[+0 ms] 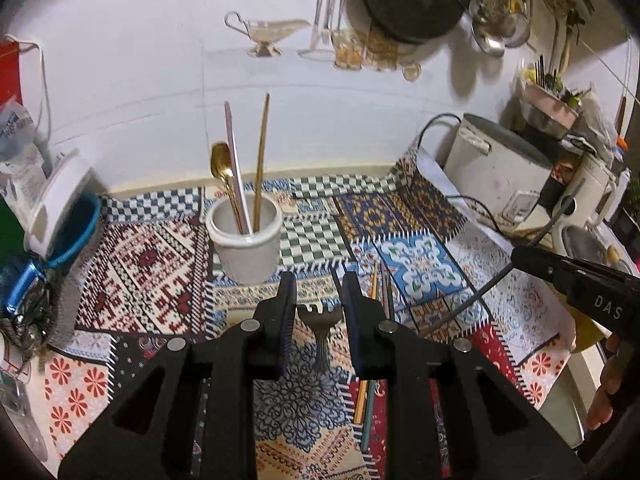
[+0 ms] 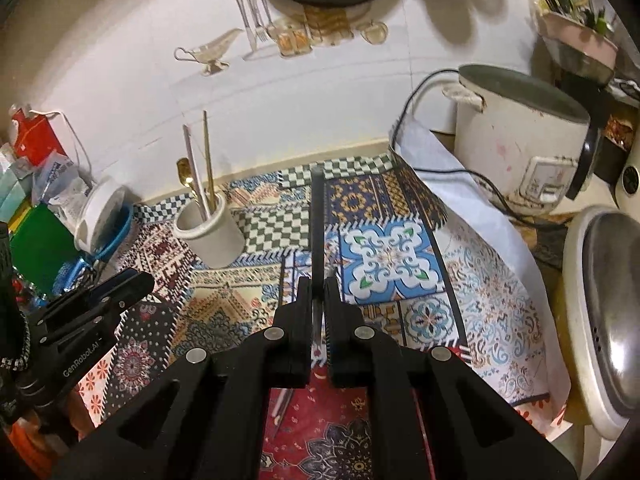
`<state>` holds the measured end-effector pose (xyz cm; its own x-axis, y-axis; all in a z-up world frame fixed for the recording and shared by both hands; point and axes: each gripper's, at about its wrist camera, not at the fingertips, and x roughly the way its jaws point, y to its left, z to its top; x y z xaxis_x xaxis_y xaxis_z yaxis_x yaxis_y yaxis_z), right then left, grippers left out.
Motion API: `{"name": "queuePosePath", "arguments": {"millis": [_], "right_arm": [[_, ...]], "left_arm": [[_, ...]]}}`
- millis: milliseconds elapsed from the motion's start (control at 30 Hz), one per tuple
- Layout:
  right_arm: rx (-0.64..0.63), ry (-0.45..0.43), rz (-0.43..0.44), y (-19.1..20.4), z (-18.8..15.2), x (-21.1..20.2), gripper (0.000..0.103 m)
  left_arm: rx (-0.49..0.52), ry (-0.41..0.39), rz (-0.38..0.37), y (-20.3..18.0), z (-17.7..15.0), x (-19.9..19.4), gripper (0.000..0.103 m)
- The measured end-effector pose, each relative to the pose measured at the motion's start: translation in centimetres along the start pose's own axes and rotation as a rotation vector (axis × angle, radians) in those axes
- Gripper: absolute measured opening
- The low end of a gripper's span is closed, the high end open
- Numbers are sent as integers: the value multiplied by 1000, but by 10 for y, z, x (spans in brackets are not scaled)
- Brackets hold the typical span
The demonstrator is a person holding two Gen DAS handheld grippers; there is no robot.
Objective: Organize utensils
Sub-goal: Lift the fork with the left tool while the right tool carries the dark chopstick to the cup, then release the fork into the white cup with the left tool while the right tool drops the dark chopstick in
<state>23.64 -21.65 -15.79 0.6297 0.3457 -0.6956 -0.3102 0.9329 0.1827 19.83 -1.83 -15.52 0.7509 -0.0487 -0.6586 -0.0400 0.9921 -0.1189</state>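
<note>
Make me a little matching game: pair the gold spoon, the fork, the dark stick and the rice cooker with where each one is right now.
Things:
1. gold spoon
2. fork
3. dark stick
4. rice cooker

Places:
A. clamped in the right gripper jaws
B. standing at the far right
C. upright in the white cup
D. between the left gripper jaws

Pairs: 1-C, 2-D, 3-A, 4-B.
</note>
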Motion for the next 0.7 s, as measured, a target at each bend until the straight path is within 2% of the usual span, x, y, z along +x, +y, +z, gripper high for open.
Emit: {"name": "queuePosePath", "arguments": {"millis": [367, 467, 700], "right_arm": [[-71, -106, 65, 29, 47, -11, 5], [-93, -134, 88, 37, 59, -12, 5], [-136, -181, 145, 58, 89, -6, 5]], "left_arm": [[-32, -118, 50, 17, 47, -25, 22], [-27, -163, 84, 22, 62, -31, 22], [-37, -209, 124, 38, 90, -31, 22]]}}
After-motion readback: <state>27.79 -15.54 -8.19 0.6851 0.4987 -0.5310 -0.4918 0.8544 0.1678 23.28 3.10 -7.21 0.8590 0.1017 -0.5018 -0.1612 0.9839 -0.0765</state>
